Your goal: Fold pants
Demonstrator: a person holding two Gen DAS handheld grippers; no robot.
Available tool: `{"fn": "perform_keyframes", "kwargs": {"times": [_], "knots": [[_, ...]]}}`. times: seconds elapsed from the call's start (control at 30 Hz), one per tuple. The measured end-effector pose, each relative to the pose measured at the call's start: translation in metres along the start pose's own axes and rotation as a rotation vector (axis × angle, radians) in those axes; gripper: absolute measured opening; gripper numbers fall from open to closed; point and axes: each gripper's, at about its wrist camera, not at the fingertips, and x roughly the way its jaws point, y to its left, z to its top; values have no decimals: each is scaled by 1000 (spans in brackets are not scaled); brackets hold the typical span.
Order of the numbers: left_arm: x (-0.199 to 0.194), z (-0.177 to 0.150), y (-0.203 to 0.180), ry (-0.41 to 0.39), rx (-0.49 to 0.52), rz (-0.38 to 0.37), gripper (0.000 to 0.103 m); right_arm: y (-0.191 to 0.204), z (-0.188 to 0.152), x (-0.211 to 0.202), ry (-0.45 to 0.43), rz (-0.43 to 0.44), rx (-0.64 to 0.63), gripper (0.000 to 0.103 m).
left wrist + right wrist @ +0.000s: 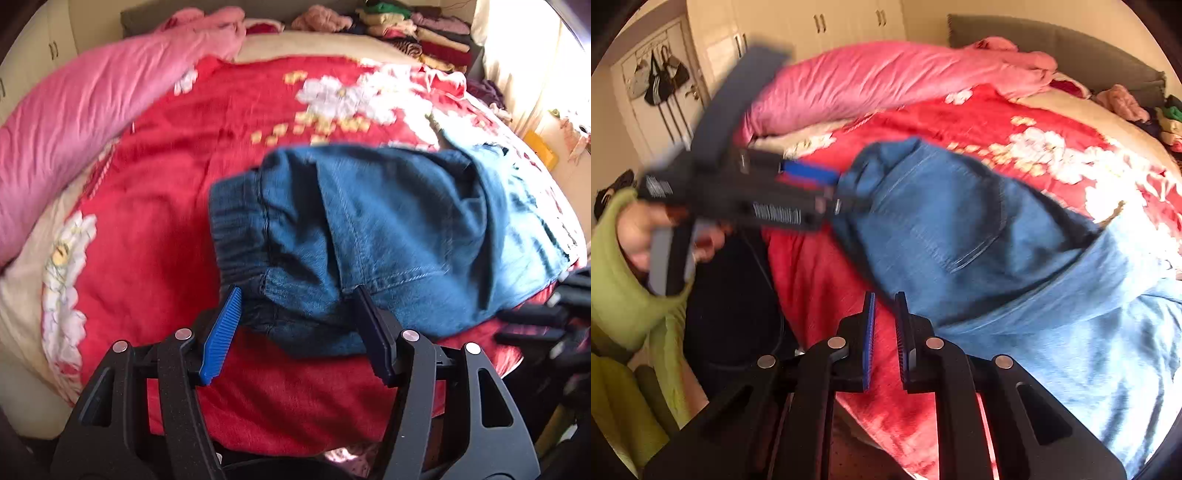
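Note:
Blue denim pants [376, 236] lie bunched on the red floral blanket [177, 177], elastic waistband to the left. My left gripper [295, 295] is open, its jaws wide on either side of the waistband's near edge; it also shows in the right wrist view [827, 184], blurred, at the pants' left end. The pants [979, 258] fill the middle and right of the right wrist view. My right gripper [885, 301] has its jaws close together with a narrow gap, nothing between them, just at the pants' near edge; it shows dimly in the left wrist view [532, 321].
A pink duvet [81, 122] is rolled along the bed's left side. Stacks of folded clothes [413, 29] sit at the headboard end. A wardrobe [820, 26] and a door with hanging bags [661, 81] stand beyond the bed. My green-sleeved arm [624, 280] is at the left.

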Motion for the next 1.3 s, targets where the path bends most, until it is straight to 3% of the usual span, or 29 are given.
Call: {"fn": "perform_keyframes", "kwargs": {"times": [0.03, 0.17, 0.3, 0.33, 0.47, 0.57, 0.73, 0.83, 1.13, 1.2, 1.3], "knots": [[2, -3, 3, 2, -8, -5, 54, -4, 1, -3, -10, -24, 11, 22], [1, -6, 11, -1, -26, -13, 54, -15, 1, 5, 9, -45, 63, 26], [3, -9, 13, 0, -35, -23, 54, -21, -10, 42, 193, -95, 131, 35], [4, -10, 12, 4, -36, -24, 54, -23, -12, 45, 198, -96, 140, 35], [1, -8, 7, -4, -36, -16, 54, -20, -10, 32, 167, -78, 140, 41], [-4, -7, 8, -12, -46, -18, 54, -19, -9, 23, 131, -77, 155, 53], [-13, -6, 5, -26, -44, -19, 59, -25, -3, 8, 70, -96, 187, 56], [-19, -5, 2, -38, -43, -19, 61, -31, 0, -5, 34, -113, 205, 68], [-41, 2, -16, -89, -14, -27, 68, -56, -2, -47, -64, -185, 281, 69], [-42, 4, -21, -91, -11, -38, 68, -63, -4, -55, -83, -206, 302, 81], [-42, 7, -29, -92, -5, -59, 68, -74, -7, -67, -109, -233, 337, 83]]}}
